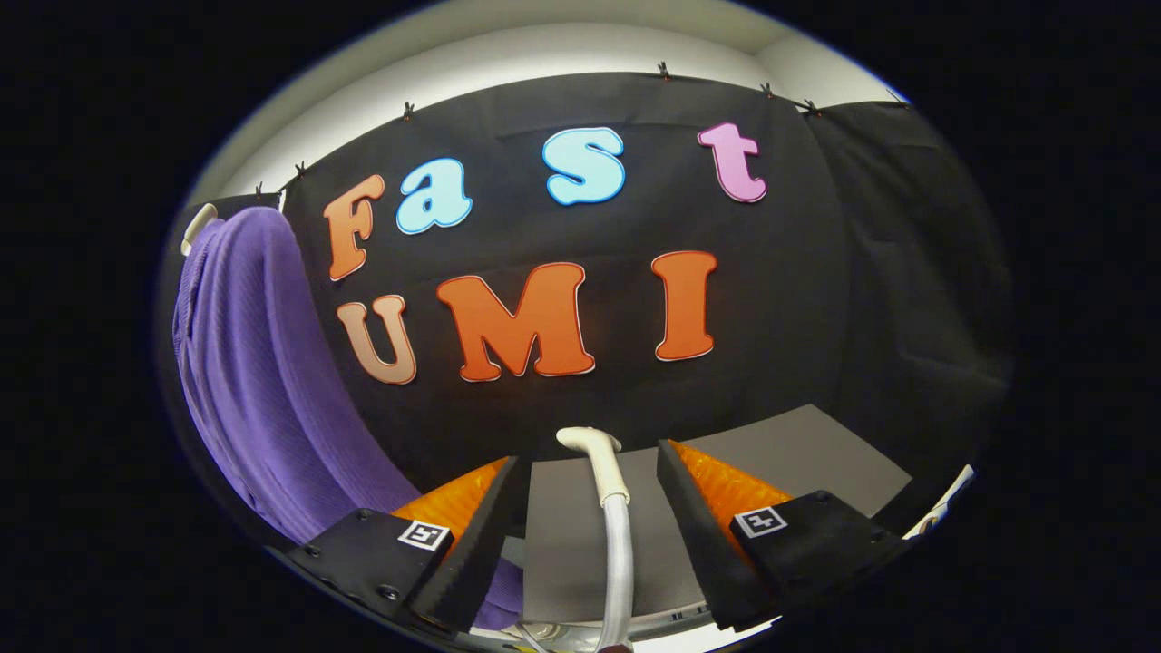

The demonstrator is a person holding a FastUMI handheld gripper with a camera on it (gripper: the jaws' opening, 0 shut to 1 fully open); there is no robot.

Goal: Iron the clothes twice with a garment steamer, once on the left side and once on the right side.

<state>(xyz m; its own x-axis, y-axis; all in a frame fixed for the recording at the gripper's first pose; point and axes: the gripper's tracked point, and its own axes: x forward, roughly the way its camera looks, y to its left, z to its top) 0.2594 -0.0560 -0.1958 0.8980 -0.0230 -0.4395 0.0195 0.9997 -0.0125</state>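
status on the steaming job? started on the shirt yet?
Done: nothing visible; no pass on the purple garment, which hangs off to the left of the fingers.
In hand: the gripper is open, its fingers on either side of the white steamer wand, not pressing on it, so this looks like the approach to grasp.
Left: grasp the wand, then the left-side and right-side passes.

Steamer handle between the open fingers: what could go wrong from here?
1. The gripper is open with the steamer handle standing between its fingers, touching neither. The handle is slim and rounded, so an off-centre close could tip or push it away.
2. The purple garment hangs well off to the left, so the hose may drag during the swing over.
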